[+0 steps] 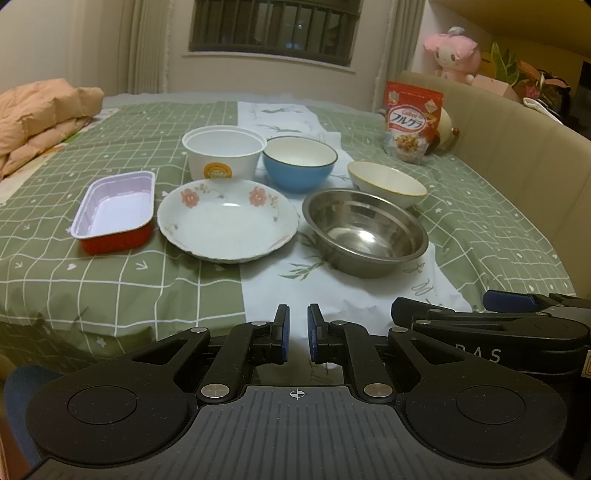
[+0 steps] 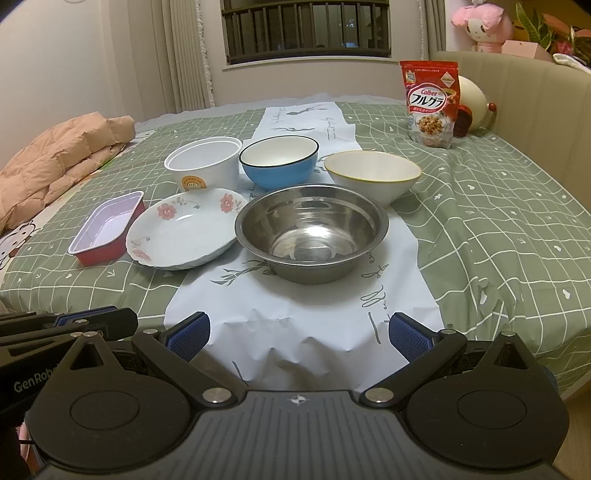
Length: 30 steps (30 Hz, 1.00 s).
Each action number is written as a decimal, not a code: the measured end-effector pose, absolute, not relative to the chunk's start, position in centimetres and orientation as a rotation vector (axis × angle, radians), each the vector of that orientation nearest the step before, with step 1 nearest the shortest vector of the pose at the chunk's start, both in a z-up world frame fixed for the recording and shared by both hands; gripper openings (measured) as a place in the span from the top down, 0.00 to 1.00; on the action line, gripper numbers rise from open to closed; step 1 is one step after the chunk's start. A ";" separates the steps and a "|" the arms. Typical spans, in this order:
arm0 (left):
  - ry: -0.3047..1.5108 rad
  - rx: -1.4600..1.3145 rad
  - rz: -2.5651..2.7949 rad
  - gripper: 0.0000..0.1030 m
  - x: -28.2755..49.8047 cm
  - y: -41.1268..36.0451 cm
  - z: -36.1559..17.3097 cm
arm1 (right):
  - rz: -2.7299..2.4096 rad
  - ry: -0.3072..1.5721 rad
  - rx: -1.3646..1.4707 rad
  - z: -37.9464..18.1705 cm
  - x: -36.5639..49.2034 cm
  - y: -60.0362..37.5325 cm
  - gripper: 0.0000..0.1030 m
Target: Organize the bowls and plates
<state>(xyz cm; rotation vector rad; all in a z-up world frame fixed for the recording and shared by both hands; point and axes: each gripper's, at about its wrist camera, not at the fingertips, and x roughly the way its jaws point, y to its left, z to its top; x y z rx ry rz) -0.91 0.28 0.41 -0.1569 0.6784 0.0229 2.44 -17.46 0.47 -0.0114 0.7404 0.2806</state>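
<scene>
On the green checked cover stand a steel bowl [image 2: 312, 232], a flowered plate [image 2: 184, 234], a blue bowl [image 2: 279, 162], a cream bowl with a yellow rim [image 2: 373, 175], a white paper tub [image 2: 203, 164] and a red rectangular tray [image 2: 107, 230]. The same dishes show in the left wrist view: steel bowl [image 1: 364, 230], plate [image 1: 227, 221], blue bowl [image 1: 299, 162], cream bowl [image 1: 386, 182], tub [image 1: 223, 151], tray [image 1: 114, 210]. My left gripper [image 1: 297, 334] is shut and empty, near the front edge. My right gripper [image 2: 299, 334] is open and empty, short of the steel bowl.
A red cereal bag [image 2: 430, 103] stands at the back right by a beige headboard [image 2: 535, 110]. A folded peach quilt [image 2: 55, 170] lies at the left. A white printed paper runner [image 2: 306, 325] runs under the dishes toward me. A pink plush toy [image 2: 484, 26] sits behind the headboard.
</scene>
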 end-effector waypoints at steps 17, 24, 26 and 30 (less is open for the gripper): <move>0.682 -0.161 0.028 0.88 -0.8 0.5 0.4 | 0.286 0.744 -0.005 0.3 2.5 -17.5 0.00; 0.699 -0.153 0.040 0.88 0.3 0.3 0.2 | 0.272 0.712 0.037 0.0 3.2 -18.0 0.00; 0.708 -0.150 0.043 0.88 1.0 0.2 0.1 | 0.254 0.687 0.051 -0.1 3.7 -18.5 0.00; 0.711 -0.170 0.024 0.88 3.0 0.4 0.0 | 0.228 0.655 0.053 -0.2 5.2 -19.4 0.00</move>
